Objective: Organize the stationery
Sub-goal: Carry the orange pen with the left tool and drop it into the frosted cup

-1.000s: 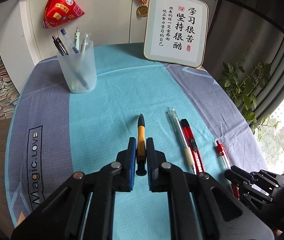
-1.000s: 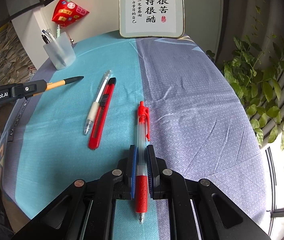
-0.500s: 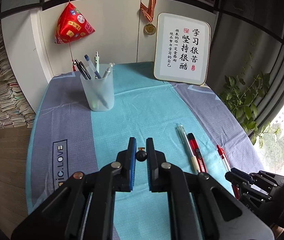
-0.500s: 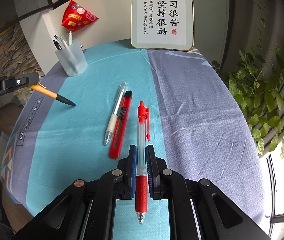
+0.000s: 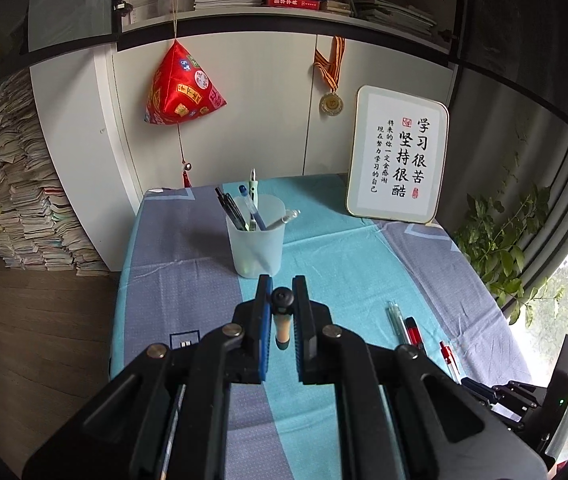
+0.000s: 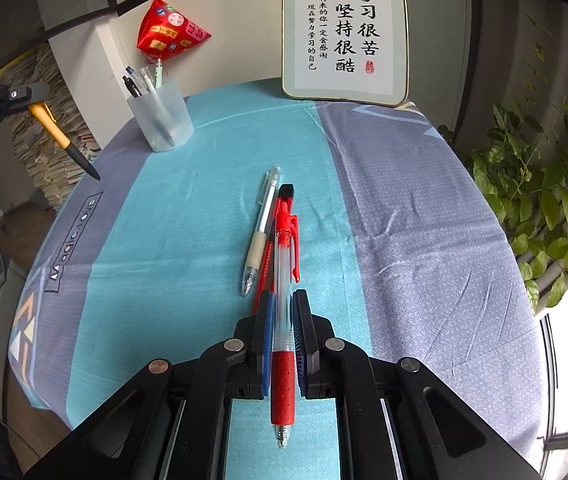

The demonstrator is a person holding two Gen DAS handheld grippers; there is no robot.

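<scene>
My left gripper point(image 5: 282, 304) is shut on an orange-and-black pen point(image 5: 282, 312), held in the air with its tip hanging down, short of the frosted pen cup point(image 5: 256, 246) that holds several pens. In the right wrist view that pen point(image 6: 62, 142) hangs left of the cup point(image 6: 162, 118). My right gripper point(image 6: 282, 312) is shut on a red gel pen point(image 6: 284, 320), lifted above the table. A clear pen with a beige grip point(image 6: 262, 226) and a red utility knife point(image 6: 274, 240) lie side by side on the teal cloth.
A framed calligraphy sign point(image 5: 397, 166) stands at the table's back right. A red pouch point(image 5: 182, 88) and a medal point(image 5: 331, 102) hang on the wall. A plant point(image 6: 543, 184) is on the right, stacked books point(image 5: 12, 200) on the left.
My left gripper has lifted and tilted the orange pen from level to tip-down and moved toward the cup. My right gripper has raised the red pen off the cloth, over the knife.
</scene>
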